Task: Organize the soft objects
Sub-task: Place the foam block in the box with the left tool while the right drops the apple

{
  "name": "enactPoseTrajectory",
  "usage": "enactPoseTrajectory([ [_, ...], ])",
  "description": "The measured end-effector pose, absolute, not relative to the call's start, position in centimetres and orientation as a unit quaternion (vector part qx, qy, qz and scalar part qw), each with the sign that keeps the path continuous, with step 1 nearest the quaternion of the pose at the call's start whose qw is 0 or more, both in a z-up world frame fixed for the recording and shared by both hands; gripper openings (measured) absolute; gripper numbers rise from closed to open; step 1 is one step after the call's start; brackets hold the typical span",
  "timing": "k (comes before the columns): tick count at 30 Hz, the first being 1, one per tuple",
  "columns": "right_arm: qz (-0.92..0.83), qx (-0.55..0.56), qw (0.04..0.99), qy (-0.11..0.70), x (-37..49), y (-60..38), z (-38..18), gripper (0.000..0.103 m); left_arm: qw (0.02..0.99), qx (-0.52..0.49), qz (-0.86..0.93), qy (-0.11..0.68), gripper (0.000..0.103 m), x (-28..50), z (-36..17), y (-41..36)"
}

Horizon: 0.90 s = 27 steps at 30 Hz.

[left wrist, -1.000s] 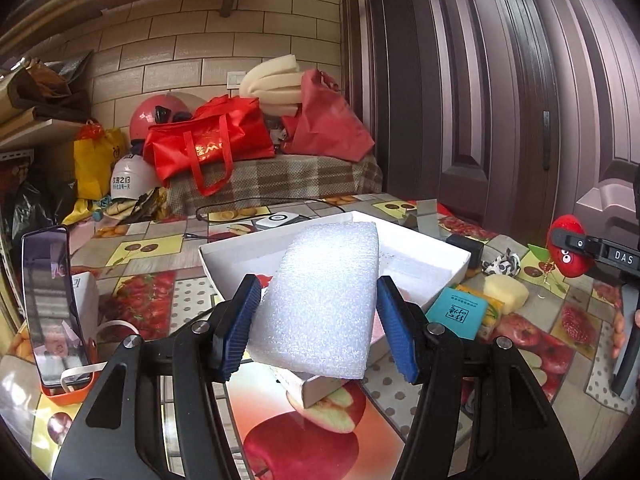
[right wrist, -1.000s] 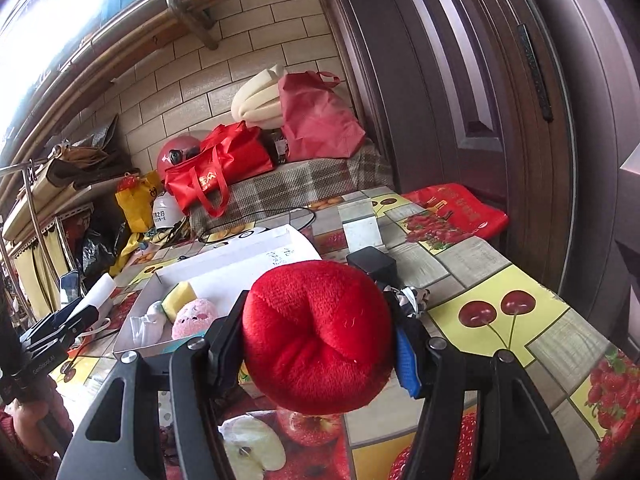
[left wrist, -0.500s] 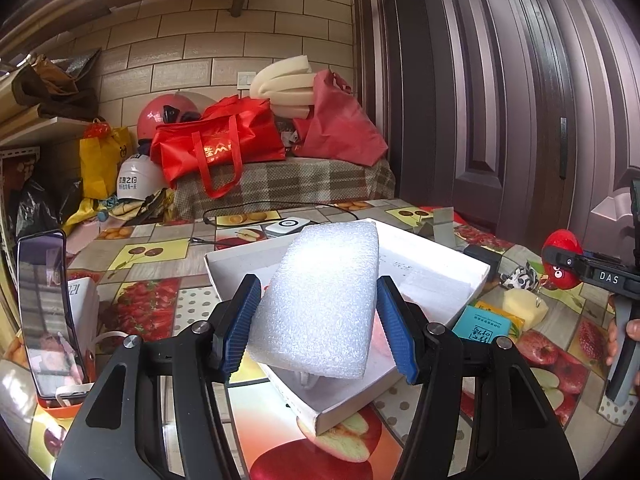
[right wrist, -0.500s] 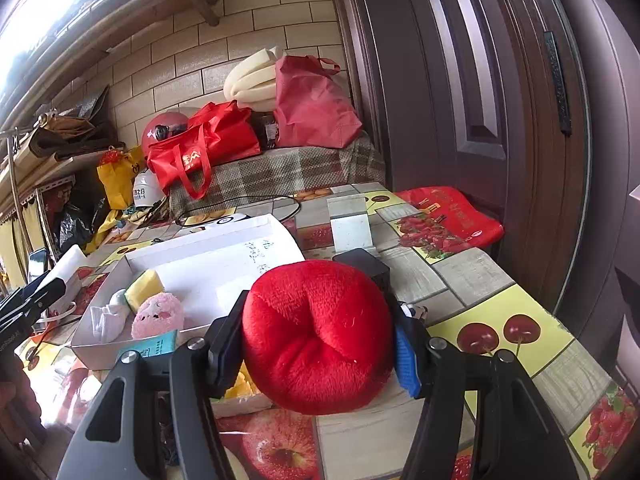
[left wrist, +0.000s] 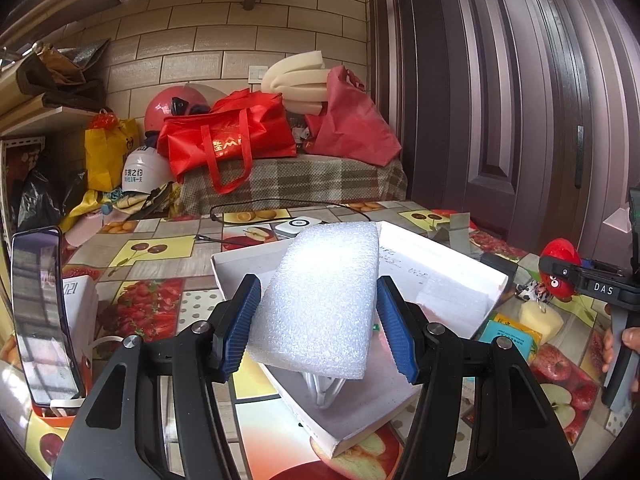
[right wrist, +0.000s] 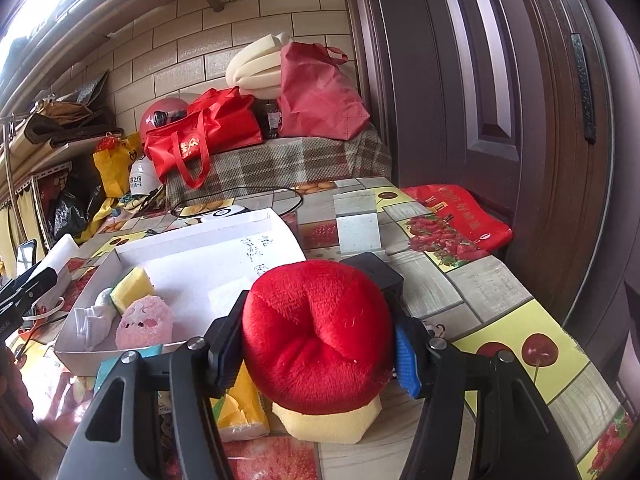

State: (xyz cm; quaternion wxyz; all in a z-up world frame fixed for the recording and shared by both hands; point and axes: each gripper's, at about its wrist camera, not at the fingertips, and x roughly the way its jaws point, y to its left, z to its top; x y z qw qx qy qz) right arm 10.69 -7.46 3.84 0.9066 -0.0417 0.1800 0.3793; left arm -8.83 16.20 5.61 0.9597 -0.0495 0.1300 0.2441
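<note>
Item: white foam block (left wrist: 320, 304) pinched in left gripper (left wrist: 318, 320), red plush (right wrist: 316, 336) pinched in right gripper (right wrist: 320, 344); handling: carry each over the white box (right wrist: 192, 236) ahead, lower inside walls, then release.

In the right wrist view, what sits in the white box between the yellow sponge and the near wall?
A pink plush toy lies between the yellow sponge and the near wall of the white box, with a white cloth item beside it. The right wrist view shows this.
</note>
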Motion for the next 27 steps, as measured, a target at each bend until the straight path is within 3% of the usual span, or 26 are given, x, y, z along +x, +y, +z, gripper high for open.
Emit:
enactPoseTrajectory([
  [16,0.425,-0.075,0.885,0.174,12.1,-0.8,5.8,0.062,0.956,-0.100,0.245,0.130,0.059,-5.2,6.5,21.7],
  [24,0.460,-0.139,0.837,0.264,14.1,6.8,5.8,0.063,0.943,-0.144,0.240,0.180,0.059,-1.6,6.4,24.1],
  [27,0.455,-0.138,0.832,0.288,14.8,8.4,4.8,0.069,0.934,-0.163,0.253,0.192,0.065,-1.7,5.7,25.0],
])
